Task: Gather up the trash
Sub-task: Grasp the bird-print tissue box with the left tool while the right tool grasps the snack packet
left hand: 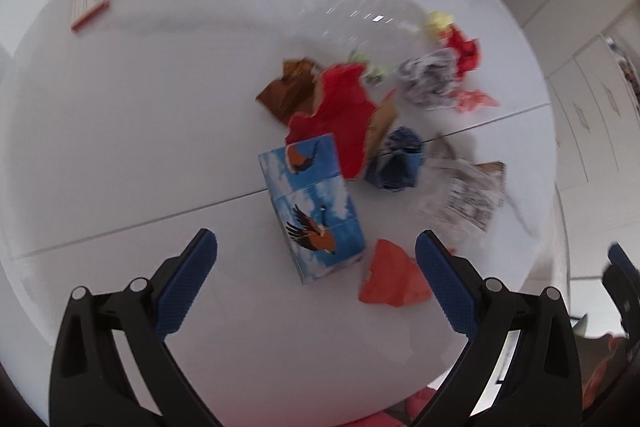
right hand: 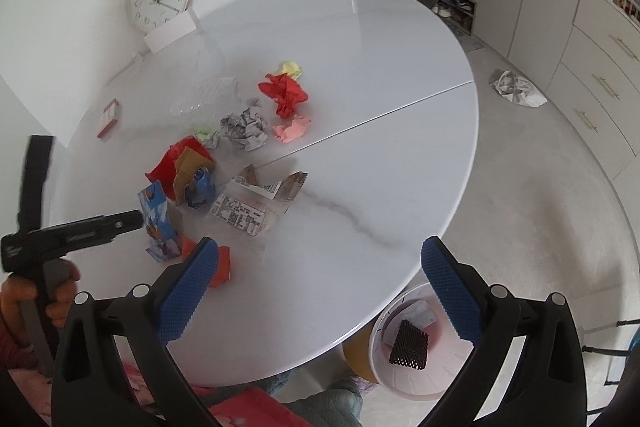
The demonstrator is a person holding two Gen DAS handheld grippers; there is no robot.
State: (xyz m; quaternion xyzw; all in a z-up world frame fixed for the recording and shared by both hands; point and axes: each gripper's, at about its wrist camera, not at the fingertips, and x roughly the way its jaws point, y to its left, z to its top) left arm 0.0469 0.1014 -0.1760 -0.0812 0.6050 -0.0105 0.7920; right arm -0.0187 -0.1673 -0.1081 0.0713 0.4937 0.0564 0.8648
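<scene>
Both views are bright with soft, even daylight that washes the white worktop pale, and shadows under the scattered scraps are faint — a small glare streak sits on its glossy far side. The left wrist view is smeared by motion blur, so the blue bird-printed box and the crumpled papers lose their edges, while the right wrist view is sharp. Fisheye bending curves the worktop rim, and black vignetting fills every corner.

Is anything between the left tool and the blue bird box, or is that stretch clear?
Bare tabletop only, as the left wrist view shows: the left tool is open, with the bird box just ahead. An orange scrap lies beside the box.
</scene>
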